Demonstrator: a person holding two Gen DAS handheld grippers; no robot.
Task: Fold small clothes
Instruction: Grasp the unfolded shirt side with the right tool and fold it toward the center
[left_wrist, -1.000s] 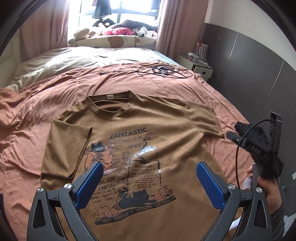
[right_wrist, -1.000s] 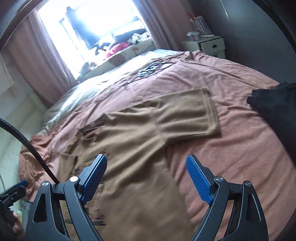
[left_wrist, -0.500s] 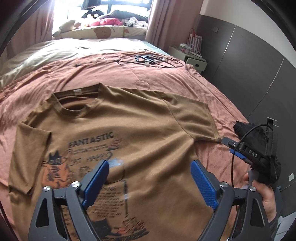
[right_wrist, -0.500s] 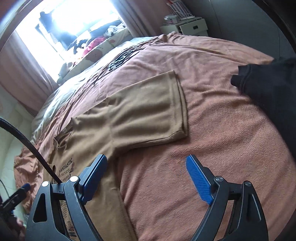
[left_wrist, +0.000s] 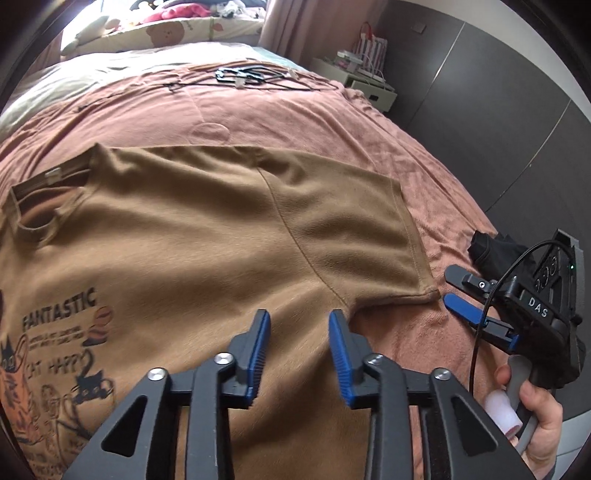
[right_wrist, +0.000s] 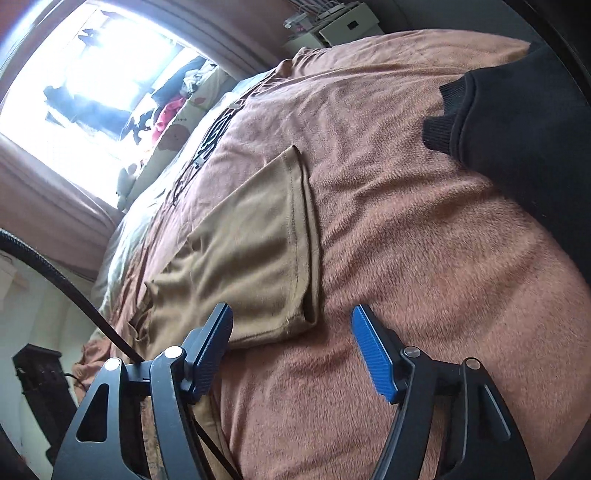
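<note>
Brown T-shirt flat on bed. Sleeve corner between right tongs, closing, not gripping. Left tongs closing at armpit seam, fabric unpinched.

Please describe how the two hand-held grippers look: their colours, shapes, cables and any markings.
Each hand-held gripper has a black frame with triangular cut-outs, silver round pivot bolts and two blue ribbed pads: the left hand-held gripper and the right hand-held gripper. From the left wrist view, the right one's black body bears white letters "DAS", a small green light and a thin black cable. No sleeve shows.
</note>
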